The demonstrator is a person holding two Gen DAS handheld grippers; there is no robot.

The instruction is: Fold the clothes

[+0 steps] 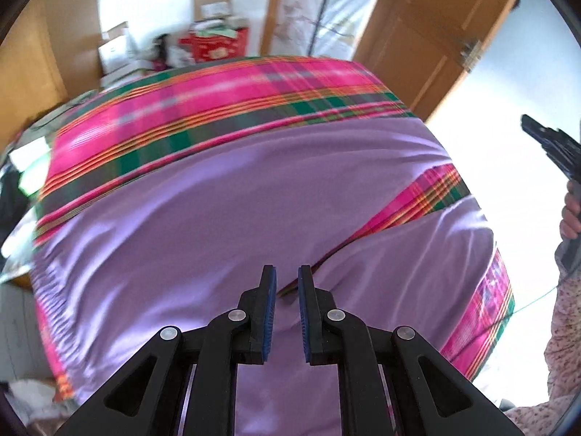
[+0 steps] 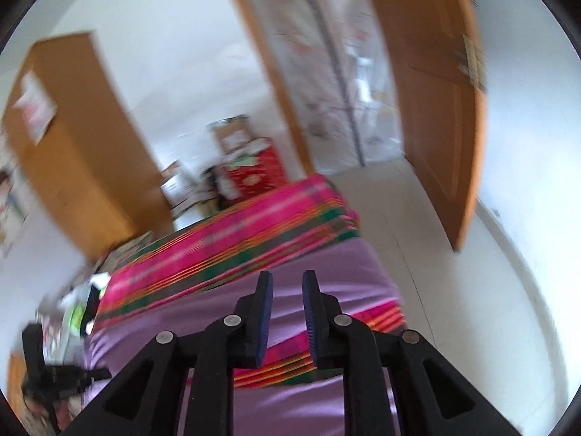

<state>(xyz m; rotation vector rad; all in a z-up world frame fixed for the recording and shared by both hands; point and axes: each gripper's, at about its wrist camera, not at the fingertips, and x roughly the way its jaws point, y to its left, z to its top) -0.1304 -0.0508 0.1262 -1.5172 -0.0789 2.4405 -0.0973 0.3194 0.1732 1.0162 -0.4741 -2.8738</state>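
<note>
**Colleague:** What does your left wrist camera give you?

**Me:** My left gripper (image 1: 287,283) hangs above the lilac garment (image 1: 203,210), its blue pads parted by a narrow gap with nothing between them. The garment lies spread across the plaid bed cover (image 1: 225,91), filling most of the bed. A flap of it at the right is turned so that a wedge of plaid shows between two lilac areas. At the far right edge I see a hand (image 1: 570,218) in a floral sleeve (image 1: 566,327) holding my other gripper, dark against the bright floor.

**Colleague:** And the right wrist camera?

**Me:** My right gripper (image 2: 287,287) is up in the air, jaws slightly apart and empty. Below it the same lilac garment (image 2: 326,265) lies on the bed cover (image 2: 232,239), with a plaid strip crossing it just under the fingers. Beyond are a wooden cabinet (image 2: 72,138), an open door (image 2: 435,91) and a red box (image 2: 258,174) among the clutter. The picture is blurred, so finer detail I cannot tell.
</note>
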